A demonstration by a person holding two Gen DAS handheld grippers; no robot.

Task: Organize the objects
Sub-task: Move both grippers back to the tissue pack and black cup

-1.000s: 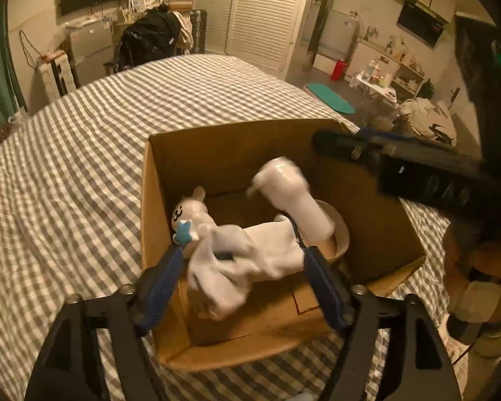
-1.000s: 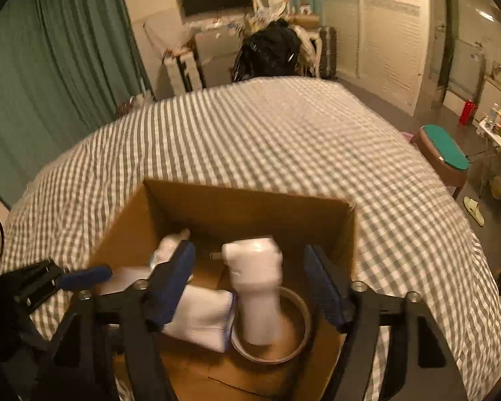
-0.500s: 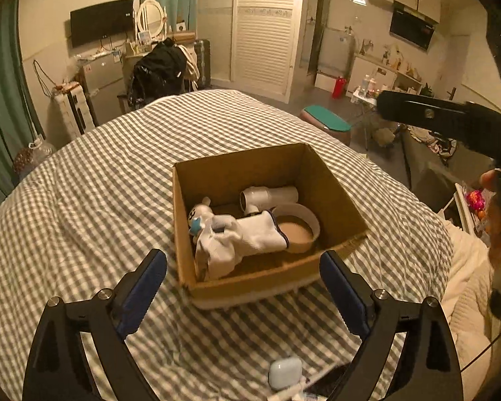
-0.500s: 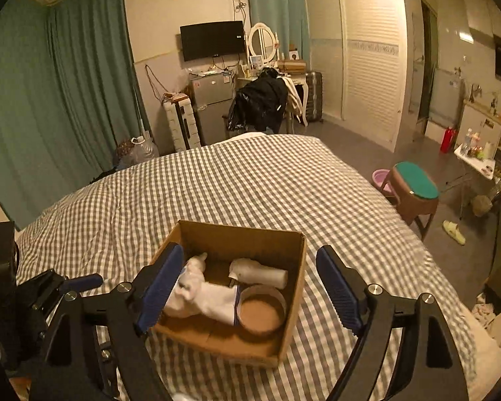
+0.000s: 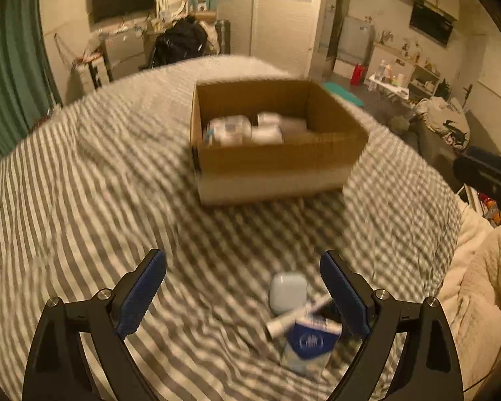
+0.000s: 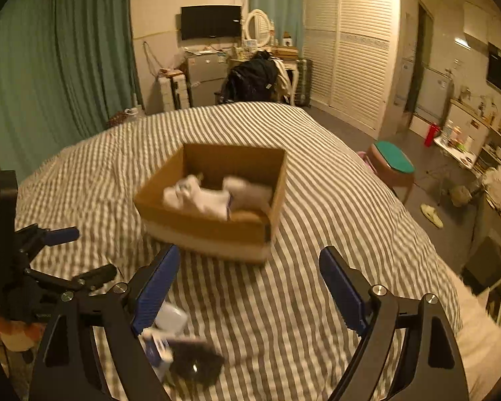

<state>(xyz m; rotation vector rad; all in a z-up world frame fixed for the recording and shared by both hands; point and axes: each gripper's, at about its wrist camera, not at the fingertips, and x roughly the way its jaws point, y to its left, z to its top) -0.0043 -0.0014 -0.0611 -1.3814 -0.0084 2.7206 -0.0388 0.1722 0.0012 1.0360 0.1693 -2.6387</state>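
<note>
Several white things already lie in the cardboard box (image 5: 277, 140), among them what looks like a sock (image 6: 200, 200) and a pale bottle-like item (image 5: 280, 122), though blur hides their exact shapes. Still outside, on the gingham bed cover (image 5: 83, 183) nearer the cameras, sits a small cluster: a pale earbud-style case (image 5: 288, 292), a thin white tube (image 5: 297, 315) lying across a blue-and-white carton (image 5: 309, 342), and a dark object (image 6: 197, 364) beside them that I cannot identify. Judging by this, the sorting is partly done, with these last pieces left to go into the box. The left tongs (image 5: 243, 287) are spread wide and hold nothing, poised above the cluster, which sits close to the right-hand finger. The right tongs (image 6: 250, 287) are likewise released and empty, well short of the box.
</note>
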